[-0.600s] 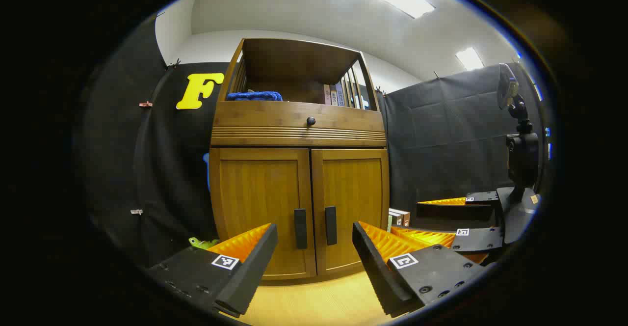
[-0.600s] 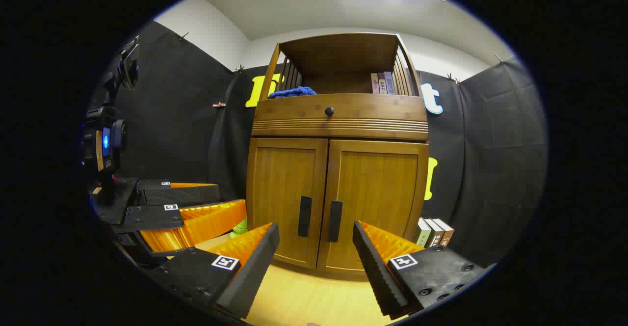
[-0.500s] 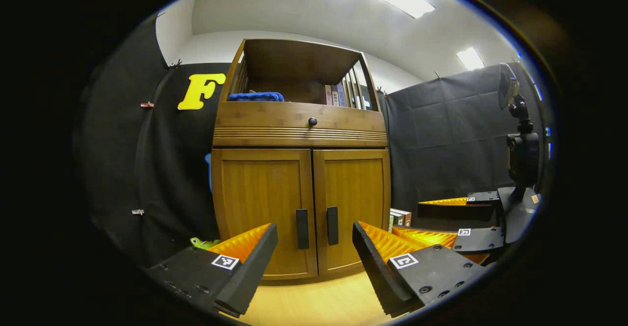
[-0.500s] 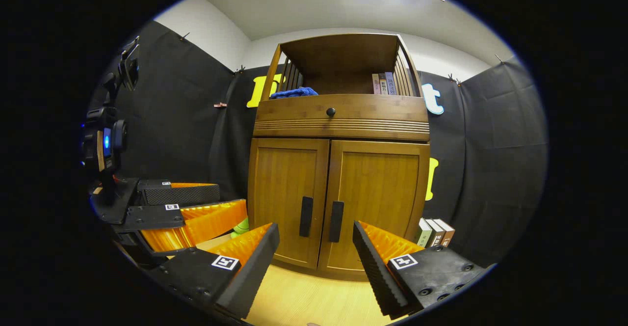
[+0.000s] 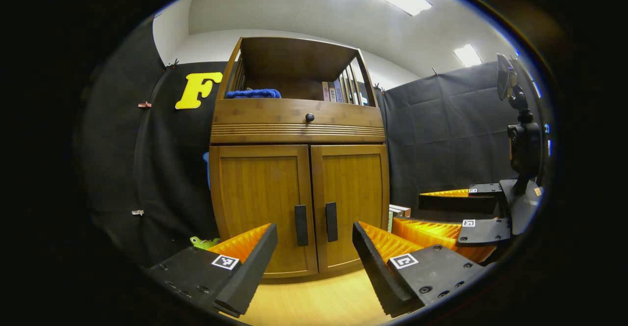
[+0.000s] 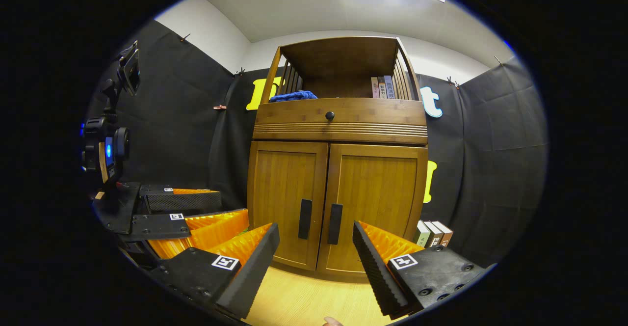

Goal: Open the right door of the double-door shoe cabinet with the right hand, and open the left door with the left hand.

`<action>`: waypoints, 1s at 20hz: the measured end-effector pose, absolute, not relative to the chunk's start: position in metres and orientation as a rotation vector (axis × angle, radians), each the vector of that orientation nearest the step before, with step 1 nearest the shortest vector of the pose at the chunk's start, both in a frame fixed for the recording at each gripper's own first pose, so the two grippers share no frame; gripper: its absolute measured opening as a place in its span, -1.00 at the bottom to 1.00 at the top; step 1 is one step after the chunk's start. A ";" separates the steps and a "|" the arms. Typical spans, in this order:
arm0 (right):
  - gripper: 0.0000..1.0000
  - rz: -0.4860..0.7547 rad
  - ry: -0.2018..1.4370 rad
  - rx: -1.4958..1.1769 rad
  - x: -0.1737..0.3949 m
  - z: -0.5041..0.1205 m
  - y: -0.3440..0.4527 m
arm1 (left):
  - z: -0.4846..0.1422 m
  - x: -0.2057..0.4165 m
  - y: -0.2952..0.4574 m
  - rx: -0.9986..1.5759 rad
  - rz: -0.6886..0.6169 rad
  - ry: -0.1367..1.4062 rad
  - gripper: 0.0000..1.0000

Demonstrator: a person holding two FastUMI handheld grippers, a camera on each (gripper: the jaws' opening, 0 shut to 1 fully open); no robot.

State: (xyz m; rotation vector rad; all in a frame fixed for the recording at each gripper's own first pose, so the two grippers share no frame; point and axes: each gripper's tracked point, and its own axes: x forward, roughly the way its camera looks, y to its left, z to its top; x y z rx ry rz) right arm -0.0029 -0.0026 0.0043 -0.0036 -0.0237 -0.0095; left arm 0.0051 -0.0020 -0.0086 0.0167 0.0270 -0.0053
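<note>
No wording can be read. The spines of the books (image 6: 382, 86) on the cabinet's upper shelf, at about twelve o'clock in the right gripper view, carry print too small to make out, as do the floor books (image 6: 433, 232) at four o'clock.

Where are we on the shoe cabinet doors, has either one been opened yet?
Nothing is done yet: the right door and the left door both sit shut and flush. In hand is only the approach: the right gripper and the left gripper are open, short of the black handles, touching nothing. Left to do: grip each handle and pull both doors open.
</note>
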 end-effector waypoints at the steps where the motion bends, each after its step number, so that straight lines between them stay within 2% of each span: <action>1: 0.90 -0.012 -0.026 -0.005 -0.002 0.005 -0.003 | -0.009 0.006 -0.001 0.013 -0.005 0.029 0.91; 15: 0.90 -0.037 0.014 0.015 0.011 -0.010 -0.017 | -0.006 -0.004 0.005 -0.008 -0.006 0.007 0.92; 16: 0.84 -0.040 0.017 0.015 0.014 -0.012 -0.018 | -0.006 -0.006 0.006 -0.009 -0.006 0.006 0.91; 17: 0.90 -0.042 0.021 0.014 0.017 -0.014 -0.018 | -0.006 -0.007 0.006 -0.007 -0.005 0.006 0.92; 20: 0.84 -0.044 0.025 0.018 0.031 -0.019 -0.020 | -0.004 -0.015 0.009 -0.006 0.004 -0.002 0.91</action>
